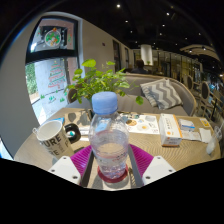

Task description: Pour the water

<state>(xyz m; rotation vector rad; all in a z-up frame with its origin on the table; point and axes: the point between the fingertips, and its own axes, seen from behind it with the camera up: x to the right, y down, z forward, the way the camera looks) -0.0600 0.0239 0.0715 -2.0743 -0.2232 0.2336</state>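
Note:
A clear plastic water bottle (109, 135) with a pale blue cap stands upright between my fingers, partly filled with water. A red ring shows around its base. My gripper (110, 160) is shut on the bottle, with the magenta pads (81, 158) pressing its lower sides from left and right. To the left, beyond the fingers, a white mug (50, 136) with a dark logo stands on the light wooden table (150, 143).
A small dark round object (72, 132) lies beside the mug. A leafy green plant (95, 78) rises behind the bottle. Leaflets and cards (170, 126) lie on the table to the right. Further back is a sofa with a patterned cushion (160, 94).

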